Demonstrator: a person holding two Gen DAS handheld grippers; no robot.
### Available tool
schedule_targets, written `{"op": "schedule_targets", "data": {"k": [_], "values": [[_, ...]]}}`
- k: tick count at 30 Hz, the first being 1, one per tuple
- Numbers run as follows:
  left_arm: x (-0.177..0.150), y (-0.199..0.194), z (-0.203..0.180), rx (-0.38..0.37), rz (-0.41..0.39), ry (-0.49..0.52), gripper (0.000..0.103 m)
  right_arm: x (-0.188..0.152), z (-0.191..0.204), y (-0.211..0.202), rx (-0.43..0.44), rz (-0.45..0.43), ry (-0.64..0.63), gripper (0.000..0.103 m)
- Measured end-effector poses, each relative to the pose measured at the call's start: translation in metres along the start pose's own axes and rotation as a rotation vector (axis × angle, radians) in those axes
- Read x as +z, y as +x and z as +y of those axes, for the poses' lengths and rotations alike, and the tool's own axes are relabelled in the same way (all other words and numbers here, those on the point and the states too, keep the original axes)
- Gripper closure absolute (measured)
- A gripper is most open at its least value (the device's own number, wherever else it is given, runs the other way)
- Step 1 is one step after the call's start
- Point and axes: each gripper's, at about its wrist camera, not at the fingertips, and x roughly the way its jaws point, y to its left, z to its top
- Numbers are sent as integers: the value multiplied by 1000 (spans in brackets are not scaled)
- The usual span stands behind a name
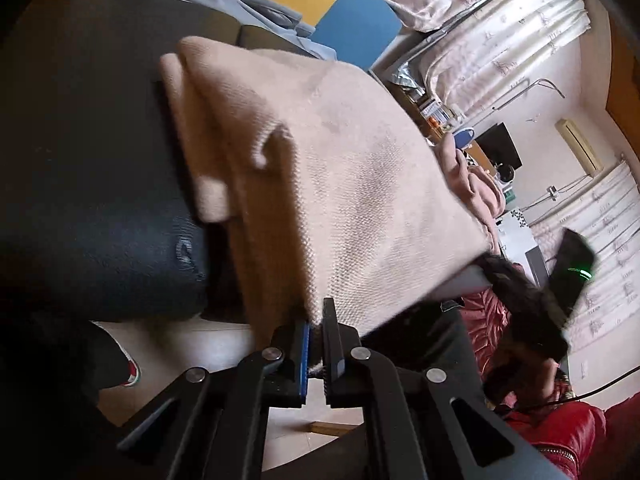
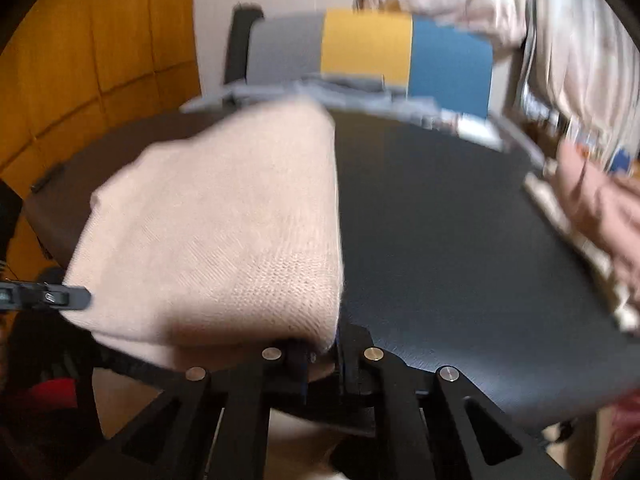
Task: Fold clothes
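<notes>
Beige knit garment (image 1: pixel 332 184), folded in several layers, lies over the near edge of a dark table (image 2: pixel 460 232). Left gripper (image 1: pixel 316 320): jaws narrow, pinching the garment's lower edge, cloth visible between the blue pads. Right gripper (image 2: pixel 322 354): jaws narrow, clamped on the garment's near corner at the table edge. Right view motion-blurred. Grey clothing (image 2: pixel 344 88) lies at the table's far side; a chair back (image 2: pixel 368 48) in grey, yellow and blue panels stands behind. Red jacket sleeve (image 1: pixel 560 428) at lower right of left view.
</notes>
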Motion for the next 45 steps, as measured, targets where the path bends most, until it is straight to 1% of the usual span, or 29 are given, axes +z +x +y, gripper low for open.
{"op": "schedule_targets", "data": {"k": [1, 2, 3, 5, 7, 8, 10, 11, 12, 14, 16, 17, 19, 20, 22, 23, 25, 26, 27, 28, 29, 30, 33, 37, 39, 40, 42, 43, 45], "values": [[-1, -1, 2, 1, 1, -3, 99, 2, 5, -8, -7, -22, -53, 93], [-2, -2, 5, 3, 2, -6, 99, -2, 9, -5, -46, -3, -115, 93], [-5, 1, 7, 11, 21, -5, 99, -7, 14, 1, -96, 31, -177, 92], [-10, 8, 9, 25, 58, 5, 99, -22, 7, 27, -102, 168, -165, 88], [-12, 8, 6, 27, 79, 26, 99, -19, -5, 21, -56, 148, -90, 74], [-15, 2, 5, 10, 74, 33, 99, -13, -11, 13, -4, 136, -66, 66], [-19, -12, 7, -26, 61, 44, 99, -1, -22, 1, 72, 140, -39, 61], [-19, -19, 7, -27, 56, 44, 99, 5, -29, -2, 97, 161, -31, 51], [-18, -26, 8, -27, 51, 43, 99, 9, -35, -4, 103, 174, -29, 50], [-10, -45, 7, -28, 1, 41, 98, 20, -45, -10, 125, 158, -4, 50], [4, -62, -3, -31, -80, 59, 94, 30, -50, -15, 187, 131, 43, 50], [13, -65, -9, -17, -119, 72, 87, 37, -56, -16, 237, 110, 79, 50], [34, -64, -21, 30, -193, 102, 86, 48, -63, -14, 360, 124, 114, 50], [45, -60, -27, 59, -225, 114, 85, 52, -64, -14, 369, 130, 96, 50], [62, -41, -39, 98, -233, 130, 85, 60, -67, -13, 322, 120, 62, 49], [70, -31, -40, 139, -230, 138, 85, 64, -69, -11, 283, 106, 65, 49], [84, -7, -47, 225, -217, 159, 85, 78, -74, -4, 258, 51, 111, 49], [90, 6, -52, 267, -206, 172, 85, 87, -75, 7, 242, 30, 137, 51], [94, 20, -56, 299, -186, 179, 85, 97, -70, 22, 220, 32, 134, 64], [97, 37, -57, 309, -161, 192, 85, 105, -63, 38, 197, 41, 120, 72], [93, 43, -59, 331, -147, 202, 85, 114, -56, 54, 174, 51, 105, 77], [88, 49, -61, 352, -134, 213, 85, 121, -47, 67, 172, 52, 80, 77], [65, 47, -65, 385, -164, 271, 85, 136, -19, 100, 196, 45, -3, 77], [45, 39, -64, 436, -183, 323, 84, 125, 9, 124, 234, 103, -89, 76], [42, 34, -61, 446, -195, 323, 82, 119, 23, 136, 252, 134, -132, 76], [40, 32, -55, 437, -203, 316, 80, 115, 30, 142, 262, 150, -154, 76], [41, 32, -46, 415, -212, 297, 77, 112, 46, 150, 188, 162, -229, 76], [46, 35, -41, 419, -216, 278, 77, 112, 52, 153, 159, 160, -253, 76], [52, 26, -34, 443, -226, 230, 77, 115, 48, 151, 169, 141, -227, 76]]}}
